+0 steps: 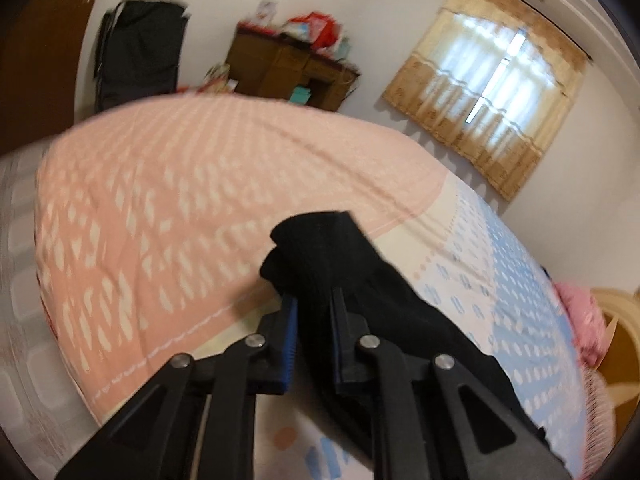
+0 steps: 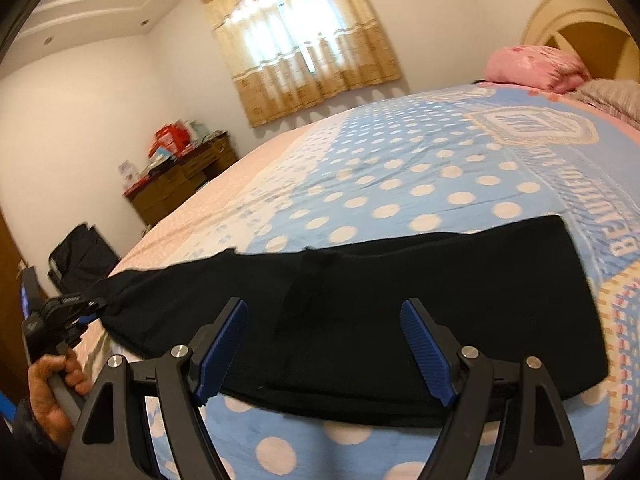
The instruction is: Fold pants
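Note:
Black pants (image 2: 400,312) lie stretched lengthwise across the bed, folded along their length, waist end to the right. My left gripper (image 1: 314,308) is shut on the leg end of the pants (image 1: 320,248) and holds it above the pink part of the cover. The left gripper also shows in the right wrist view (image 2: 86,306) at the far left, pinching the leg end. My right gripper (image 2: 324,316) is open and empty, hovering over the middle of the pants near the bed's front edge.
The bed cover (image 2: 400,168) is blue with white dots, pink (image 1: 200,184) at the foot. Pink pillows (image 2: 536,64) lie at the headboard. A wooden dresser (image 1: 288,68), a dark suitcase (image 1: 140,52) and a curtained window (image 1: 492,92) line the walls.

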Action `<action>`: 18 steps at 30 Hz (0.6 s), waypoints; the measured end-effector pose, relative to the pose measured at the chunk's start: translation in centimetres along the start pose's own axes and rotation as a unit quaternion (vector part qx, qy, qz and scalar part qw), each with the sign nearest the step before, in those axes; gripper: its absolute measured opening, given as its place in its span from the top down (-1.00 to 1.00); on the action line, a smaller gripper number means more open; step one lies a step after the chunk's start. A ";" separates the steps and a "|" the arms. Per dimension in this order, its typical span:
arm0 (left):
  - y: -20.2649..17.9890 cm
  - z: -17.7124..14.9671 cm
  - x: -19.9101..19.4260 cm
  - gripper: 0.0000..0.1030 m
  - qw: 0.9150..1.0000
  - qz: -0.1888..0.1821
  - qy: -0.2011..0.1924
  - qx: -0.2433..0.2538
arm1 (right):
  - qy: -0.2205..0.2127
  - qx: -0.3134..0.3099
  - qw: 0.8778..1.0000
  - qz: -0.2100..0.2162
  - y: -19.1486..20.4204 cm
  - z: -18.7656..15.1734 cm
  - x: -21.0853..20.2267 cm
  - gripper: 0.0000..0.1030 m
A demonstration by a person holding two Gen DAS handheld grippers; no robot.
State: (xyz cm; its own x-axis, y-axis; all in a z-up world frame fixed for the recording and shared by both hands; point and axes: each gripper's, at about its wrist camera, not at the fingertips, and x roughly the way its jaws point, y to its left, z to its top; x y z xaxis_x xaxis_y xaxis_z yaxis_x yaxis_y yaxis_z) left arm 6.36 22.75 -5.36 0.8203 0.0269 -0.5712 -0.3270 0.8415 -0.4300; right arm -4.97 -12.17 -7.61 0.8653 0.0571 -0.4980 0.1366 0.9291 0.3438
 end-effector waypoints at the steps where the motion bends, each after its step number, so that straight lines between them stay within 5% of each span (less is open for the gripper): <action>1: -0.5 0.0 -0.3 0.71 1.000 -0.001 -0.007 0.011 | -0.001 0.007 1.000 -0.003 -0.4 0.1 -0.2 -0.56; 6: -4.3 -0.1 -2.4 0.72 0.995 -0.042 -0.042 0.079 | -0.007 0.047 0.999 -0.018 -3.1 0.5 -1.2 -0.56; 10: -8.5 -1.9 -4.3 0.72 0.981 -0.104 -0.057 0.153 | -0.009 0.065 0.997 -0.026 -4.7 0.5 -2.0 -0.56; 15: -13.4 -5.9 -6.3 0.72 0.953 -0.187 -0.047 0.234 | -0.010 0.079 0.997 -0.026 -5.8 0.5 -2.5 -0.56; 18: -16.1 -9.2 -7.2 0.72 0.928 -0.234 -0.030 0.287 | -0.009 0.087 0.996 -0.012 -6.4 0.7 -2.8 -0.56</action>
State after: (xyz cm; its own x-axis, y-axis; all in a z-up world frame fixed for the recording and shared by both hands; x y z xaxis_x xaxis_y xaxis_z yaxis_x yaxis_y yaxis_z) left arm 1.35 4.03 -0.75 0.8393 -0.3994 -0.3688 0.3622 0.9168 -0.1684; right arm -7.92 -18.52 -7.84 0.8697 0.0278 -0.4929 0.2367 0.8527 0.4657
